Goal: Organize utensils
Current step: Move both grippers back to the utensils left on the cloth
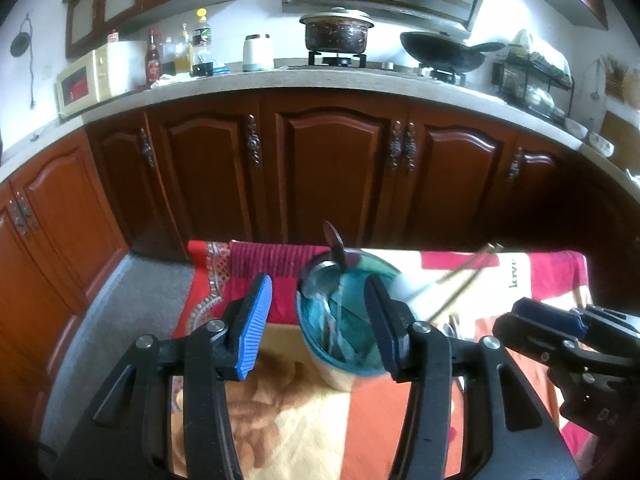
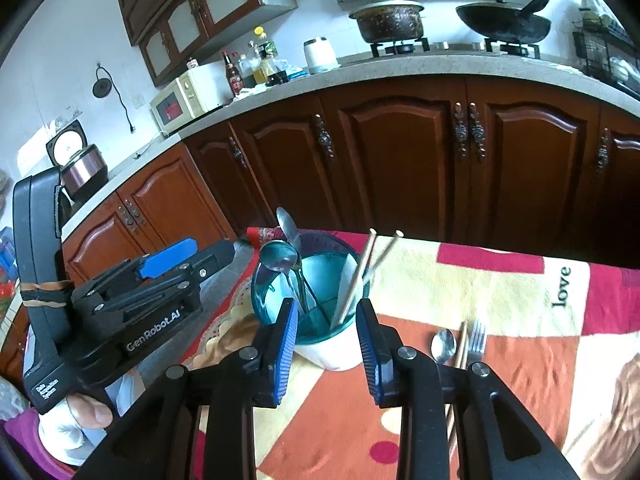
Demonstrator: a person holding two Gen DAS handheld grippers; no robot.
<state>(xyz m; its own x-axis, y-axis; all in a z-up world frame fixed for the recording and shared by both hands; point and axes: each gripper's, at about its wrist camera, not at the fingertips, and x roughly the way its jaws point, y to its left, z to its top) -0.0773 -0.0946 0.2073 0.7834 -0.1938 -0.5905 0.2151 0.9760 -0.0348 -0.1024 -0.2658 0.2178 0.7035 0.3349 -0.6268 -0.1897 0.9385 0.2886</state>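
Your left gripper (image 1: 318, 322) jaws apart, empty, near the teal utensil holder (image 2: 312, 304) on the patterned tablecloth (image 2: 500, 288), your right gripper (image 2: 326, 346) likewise parted before it, spoons (image 2: 280, 258) and chopsticks (image 2: 362, 276) upright inside, loose spoon (image 2: 444, 345), chopstick (image 2: 462, 346) and fork (image 2: 477, 340) to the right, handles hidden behind the finger.

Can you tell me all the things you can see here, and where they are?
utensil cup: 1, teal and white, on blanket
spoons in cup: 2, silver, left side
chopsticks in cup: 2, tan, right side
spoon: 1, silver, on blanket
chopstick: at least 1, tan, beside it
fork: 1, silver, right of that
blanket: 1, red, orange, cream
pot: 1, dark, on stove
wok: 1, black, on stove
left gripper: open, empty
right gripper: open, empty
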